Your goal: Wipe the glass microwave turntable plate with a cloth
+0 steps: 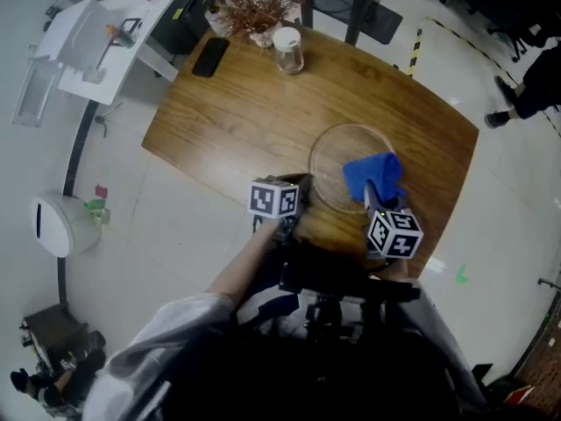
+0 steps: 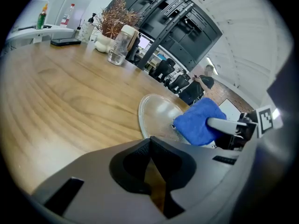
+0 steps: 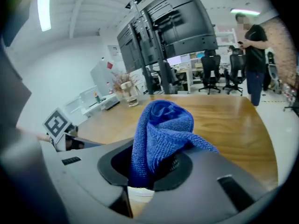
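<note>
The clear glass turntable plate (image 1: 337, 152) (image 2: 156, 113) lies flat on the wooden table (image 1: 237, 112), toward its near right corner. A blue cloth (image 1: 372, 175) (image 2: 200, 120) (image 3: 161, 129) rests on the plate's near right part, bunched up between the jaws of my right gripper (image 1: 375, 193) (image 3: 154, 167), which is shut on it. My left gripper (image 1: 301, 189) (image 2: 149, 146) is at the plate's near left rim with its jaws shut. Whether it touches the rim I cannot tell.
At the table's far edge stand a glass jar with a white lid (image 1: 287, 49) (image 2: 117, 45), a vase of dried twigs (image 1: 259, 7) and a black phone (image 1: 210, 57). A white side table (image 1: 105, 33) is at the far left. A person (image 3: 254, 55) stands beyond the table.
</note>
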Motion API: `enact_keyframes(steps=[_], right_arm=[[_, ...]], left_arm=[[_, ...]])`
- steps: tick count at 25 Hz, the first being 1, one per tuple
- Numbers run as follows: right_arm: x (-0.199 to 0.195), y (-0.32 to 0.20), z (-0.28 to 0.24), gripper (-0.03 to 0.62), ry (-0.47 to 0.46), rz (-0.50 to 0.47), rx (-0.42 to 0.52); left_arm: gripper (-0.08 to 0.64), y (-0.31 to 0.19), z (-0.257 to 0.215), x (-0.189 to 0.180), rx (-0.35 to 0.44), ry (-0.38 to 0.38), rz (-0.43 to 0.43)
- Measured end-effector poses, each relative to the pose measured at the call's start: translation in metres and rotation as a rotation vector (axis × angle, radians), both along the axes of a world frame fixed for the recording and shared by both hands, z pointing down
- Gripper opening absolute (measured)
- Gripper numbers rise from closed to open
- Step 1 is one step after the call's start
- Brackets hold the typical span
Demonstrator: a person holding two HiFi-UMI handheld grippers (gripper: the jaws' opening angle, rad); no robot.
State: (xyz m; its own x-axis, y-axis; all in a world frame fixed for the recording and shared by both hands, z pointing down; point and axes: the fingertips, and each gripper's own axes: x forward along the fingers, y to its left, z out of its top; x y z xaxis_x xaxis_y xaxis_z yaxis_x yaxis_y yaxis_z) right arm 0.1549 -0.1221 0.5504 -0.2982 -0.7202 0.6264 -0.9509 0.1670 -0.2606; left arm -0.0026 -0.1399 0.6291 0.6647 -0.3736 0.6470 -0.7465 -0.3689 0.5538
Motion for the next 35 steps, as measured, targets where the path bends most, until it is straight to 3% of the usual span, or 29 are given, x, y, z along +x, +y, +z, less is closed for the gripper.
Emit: enact_keyframes(steps=[5,9,14,18,31,33,35], right_arm=[[0.086,0.0,-0.003,0.084,0.01,0.265,0.0],[0.106,0.009,0.004,0.083,0.028,0.32,-0.017],[0.067,0.018,0.017,0.083,0.06,0.201,-0.032],[0.025,0.027,0.018,0.083,0.026,0.096,-0.044],[-0.102,0.063,0.016,0.083,-0.007,-0.342,-0.049],[-0.107,0.068,0.018,0.084,-0.01,-0.368,-0.051],[-0.101,0.065,0.016,0.083,-0.013,-0.335,-0.047]], left_arm=[[-0.008,0.0,0.0,0.0,-0.005,0.009,0.002],[-0.008,0.0,0.0,0.0,-0.006,0.013,0.003],[-0.008,0.0,0.001,0.0,-0.009,0.013,0.003],[-0.008,0.0,-0.001,-0.001,-0.004,0.011,0.002],[-0.008,0.001,0.0,0.0,0.006,-0.002,0.0],[-0.008,0.001,0.0,0.0,0.006,-0.005,-0.001],[-0.008,0.001,0.0,0.0,0.007,-0.007,-0.001]])
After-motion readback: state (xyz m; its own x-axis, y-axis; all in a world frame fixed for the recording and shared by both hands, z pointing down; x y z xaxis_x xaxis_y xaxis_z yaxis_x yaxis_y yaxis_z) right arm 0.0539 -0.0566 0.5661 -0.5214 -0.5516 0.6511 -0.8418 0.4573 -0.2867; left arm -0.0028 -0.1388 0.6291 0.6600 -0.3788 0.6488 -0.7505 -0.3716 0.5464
